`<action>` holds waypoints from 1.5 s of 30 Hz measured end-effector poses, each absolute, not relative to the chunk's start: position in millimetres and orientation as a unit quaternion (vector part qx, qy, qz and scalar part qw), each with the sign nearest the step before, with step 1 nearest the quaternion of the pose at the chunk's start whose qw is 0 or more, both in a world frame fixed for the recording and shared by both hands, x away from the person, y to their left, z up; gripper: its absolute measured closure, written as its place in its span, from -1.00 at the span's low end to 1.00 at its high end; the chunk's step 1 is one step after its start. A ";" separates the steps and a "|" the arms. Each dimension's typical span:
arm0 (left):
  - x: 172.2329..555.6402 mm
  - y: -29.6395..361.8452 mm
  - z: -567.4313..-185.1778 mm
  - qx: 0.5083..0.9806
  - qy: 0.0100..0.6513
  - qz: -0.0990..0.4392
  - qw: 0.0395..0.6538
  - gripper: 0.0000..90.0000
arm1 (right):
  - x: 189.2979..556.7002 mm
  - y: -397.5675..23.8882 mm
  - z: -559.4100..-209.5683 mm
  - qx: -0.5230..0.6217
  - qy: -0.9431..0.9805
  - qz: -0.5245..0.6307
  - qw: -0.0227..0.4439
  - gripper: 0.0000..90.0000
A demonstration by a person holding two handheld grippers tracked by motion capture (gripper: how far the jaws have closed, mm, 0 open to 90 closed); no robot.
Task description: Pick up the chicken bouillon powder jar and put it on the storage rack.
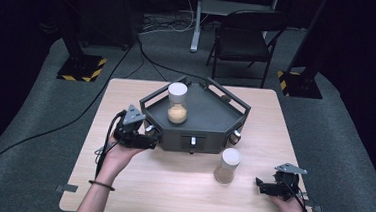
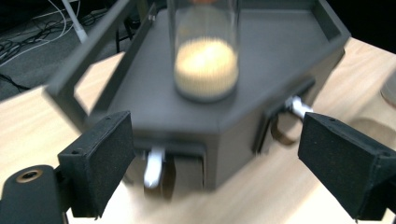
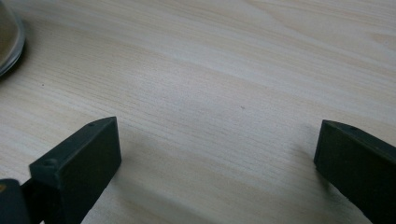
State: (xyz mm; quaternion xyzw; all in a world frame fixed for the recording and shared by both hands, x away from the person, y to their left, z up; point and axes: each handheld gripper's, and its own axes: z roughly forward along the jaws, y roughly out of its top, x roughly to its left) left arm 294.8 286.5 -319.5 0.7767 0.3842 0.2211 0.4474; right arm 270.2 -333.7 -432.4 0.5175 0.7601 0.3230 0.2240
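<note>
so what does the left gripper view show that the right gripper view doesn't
The left gripper view has the dark tray close ahead, a clear jar of tan powder standing on it, a small silver knob on its near face, and floor cables beyond the table edge. The right gripper view has bare wood between its tongs, with the edge of a second jar at upper left. Both share a wooden table top and a pair of wide-open black jaws, holding nothing.
</note>
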 end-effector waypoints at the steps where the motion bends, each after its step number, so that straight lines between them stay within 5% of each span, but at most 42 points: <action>1: 291.0 293.1 -327.3 0.774 0.388 0.214 0.452 -0.90 | 270.3 -333.7 -432.3 0.517 0.760 0.323 0.224 -1.00; 9: 266.3 327.9 -390.9 0.760 0.424 0.206 0.447 -0.95 | 270.0 -333.5 -432.5 0.518 0.760 0.323 0.225 -1.00; 20: 252.7 339.8 -426.5 0.746 0.481 0.221 0.404 -0.95 | 270.4 -333.5 -432.1 0.517 0.761 0.323 0.223 -1.00; 31: 265.5 348.4 -438.2 0.758 0.505 0.189 0.368 -0.95 | 270.1 -333.4 -432.2 0.516 0.761 0.323 0.223 -1.00; 45: 268.8 335.0 -439.3 0.773 0.498 0.211 0.333 -0.97 | 269.7 -333.6 -432.5 0.515 0.762 0.323 0.224 -1.00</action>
